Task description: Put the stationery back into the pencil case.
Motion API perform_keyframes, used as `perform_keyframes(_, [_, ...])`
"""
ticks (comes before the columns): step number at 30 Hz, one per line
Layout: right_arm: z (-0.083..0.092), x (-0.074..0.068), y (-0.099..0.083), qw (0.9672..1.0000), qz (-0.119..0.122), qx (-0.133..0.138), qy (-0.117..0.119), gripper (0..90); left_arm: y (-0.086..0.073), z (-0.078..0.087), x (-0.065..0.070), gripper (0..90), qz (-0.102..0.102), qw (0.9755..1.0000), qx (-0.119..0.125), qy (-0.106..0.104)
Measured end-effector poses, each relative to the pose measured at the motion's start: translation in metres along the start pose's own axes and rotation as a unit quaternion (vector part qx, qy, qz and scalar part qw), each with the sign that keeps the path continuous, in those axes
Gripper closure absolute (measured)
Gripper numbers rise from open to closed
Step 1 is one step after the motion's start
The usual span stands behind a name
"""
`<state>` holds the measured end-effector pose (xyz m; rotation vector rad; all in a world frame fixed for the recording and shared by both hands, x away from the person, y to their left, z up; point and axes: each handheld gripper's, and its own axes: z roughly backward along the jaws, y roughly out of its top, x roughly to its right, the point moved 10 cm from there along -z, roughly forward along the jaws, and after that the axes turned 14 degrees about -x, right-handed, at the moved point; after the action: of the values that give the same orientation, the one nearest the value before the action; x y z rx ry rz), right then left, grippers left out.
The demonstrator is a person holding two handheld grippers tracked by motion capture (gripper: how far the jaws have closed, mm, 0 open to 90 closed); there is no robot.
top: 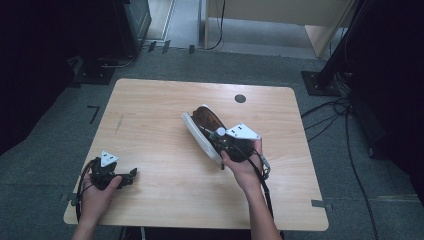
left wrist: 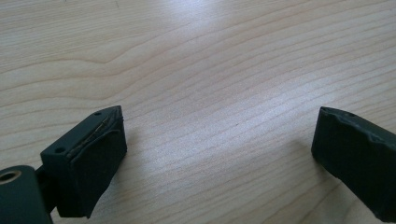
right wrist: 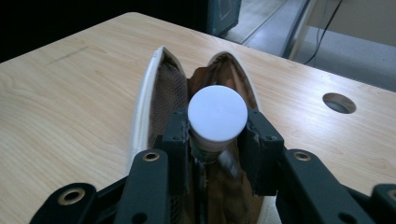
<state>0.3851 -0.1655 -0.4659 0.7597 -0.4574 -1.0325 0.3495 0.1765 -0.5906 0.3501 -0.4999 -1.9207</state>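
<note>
Claw (right wrist: 217,140) grips one bottle (right wrist: 217,114) (one pouch (right wrist: 154,93) beneath).

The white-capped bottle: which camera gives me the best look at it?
The right gripper view: the white-capped bottle sits close up, clamped between the right tongs over the open pouch. In the high view it is a tiny white dot. The left gripper view looks at bare table.

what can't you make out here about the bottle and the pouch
- Bottle body: right gripper view, hidden under its white cap and between the right gripper pads; label unreadable.
- Pouch contents: right gripper view, dark interior behind the bottle.
- Pouch's near end: high view, covered by the hand and gripper.
- Left gripper body: left gripper view, cut off by the bottom edge.
</note>
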Motion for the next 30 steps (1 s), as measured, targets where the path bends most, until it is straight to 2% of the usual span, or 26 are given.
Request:
perform_keyframes(8, [-0.004, 0.005, 0.006, 0.9999, -0.009, 0.013, -0.002, 65.3, 0.000, 0.000, 0.000, 3.2, 0.000, 1.0000, 0.000, 0.000])
perform_keyframes(13, [-0.017, 0.001, 0.012, 0.9998, -0.007, 0.017, 0.000, 65.2, 0.000, 0.000, 0.000, 3.2, 0.000, 1.0000, 0.000, 0.000])
perform_keyframes(19, [-0.037, -0.001, 0.016, 0.9998, 0.002, 0.016, -0.008, 65.2, 0.000, 0.000, 0.000, 3.2, -0.001, 1.0000, -0.001, 0.000])
perform_keyframes(23, [-0.046, 0.002, 0.010, 0.9998, 0.005, 0.002, -0.017, 65.2, 0.000, 0.000, 0.000, 3.2, 0.000, 1.0000, 0.000, -0.001])
perform_keyframes(30, [-0.047, 0.006, -0.010, 0.9997, 0.005, -0.022, -0.009, 65.1, 0.000, 0.000, 0.000, 3.2, 0.000, 1.0000, 0.000, -0.001])
